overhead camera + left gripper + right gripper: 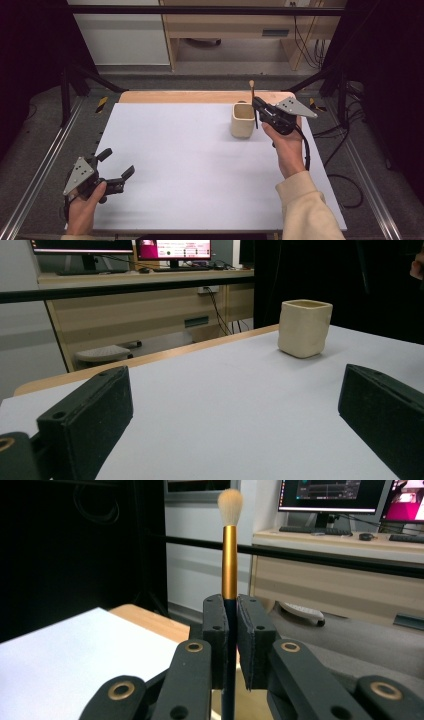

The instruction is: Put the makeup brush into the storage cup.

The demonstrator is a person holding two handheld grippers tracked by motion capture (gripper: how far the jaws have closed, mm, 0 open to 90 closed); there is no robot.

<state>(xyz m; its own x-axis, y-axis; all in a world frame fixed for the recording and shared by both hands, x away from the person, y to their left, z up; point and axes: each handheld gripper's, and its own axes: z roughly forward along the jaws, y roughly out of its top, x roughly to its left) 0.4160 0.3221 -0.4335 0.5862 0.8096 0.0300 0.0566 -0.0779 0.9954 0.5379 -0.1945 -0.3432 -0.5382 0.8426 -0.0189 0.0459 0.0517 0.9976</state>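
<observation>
- The right gripper [259, 109] is clamped on a makeup brush [229, 555]; in the right gripper view the two pads press the dark handle from both sides, just below the gold ferrule.
- The brush stands close to upright: pale bristle tip at the top, handle end pointing down below the jaws.
- In the high view the brush [253, 97] sits just beside the cream ceramic cup [243, 120], on the side of the cup that faces the right edge of the tabletop.
- The cup stands upright, mouth open, near the far right corner of the white tabletop [190, 165].
- Governing relation: the cup mouth lies a short way towards the tabletop's left edge from the brush and below it. The long axis of the brush already matches the cup's vertical axis, so the likely move is a short sideways shift, then a descent, handle first.
- The left gripper [116, 170] rests near the near left corner, jaws wide apart and holding nothing, well apart from the cup [305, 328].
- The right hand [289, 145] is far nearer the cup.
</observation>
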